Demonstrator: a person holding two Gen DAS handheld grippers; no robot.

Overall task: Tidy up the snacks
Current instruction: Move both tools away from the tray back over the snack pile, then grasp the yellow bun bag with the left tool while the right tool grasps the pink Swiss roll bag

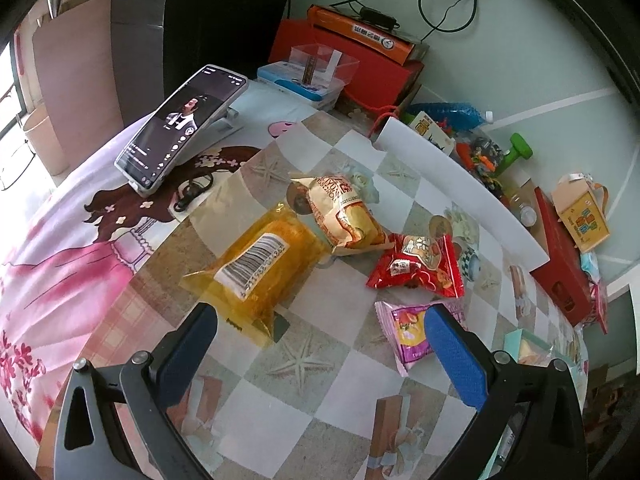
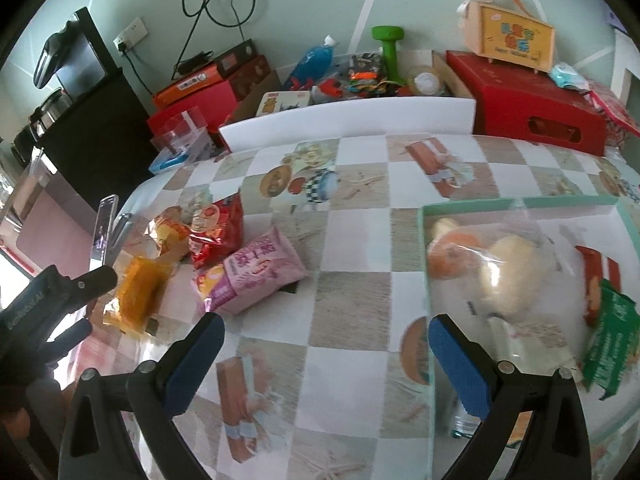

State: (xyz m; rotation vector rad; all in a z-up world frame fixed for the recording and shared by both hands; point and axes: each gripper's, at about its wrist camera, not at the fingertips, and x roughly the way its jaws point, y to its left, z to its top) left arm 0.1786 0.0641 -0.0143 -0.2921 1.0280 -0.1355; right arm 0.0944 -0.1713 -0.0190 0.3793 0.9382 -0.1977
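This looks like a room in a home. The worktop (image 2: 360, 240) wears a checked cloth with pictures of food and starfish, and beside it lies a pink cloth with a cartoon girl (image 1: 108, 248). A phone (image 1: 180, 128) leans on a stand with a video playing. Along the pale green wall sit red gift boxes (image 2: 528, 100), a green dumbbell (image 2: 388, 52), a blue bottle (image 2: 316, 60) and a box of small toys (image 2: 360, 76). A cord runs up to a wall plug (image 2: 130, 36). Snack packs (image 1: 280, 248) lie loose on the cloth.
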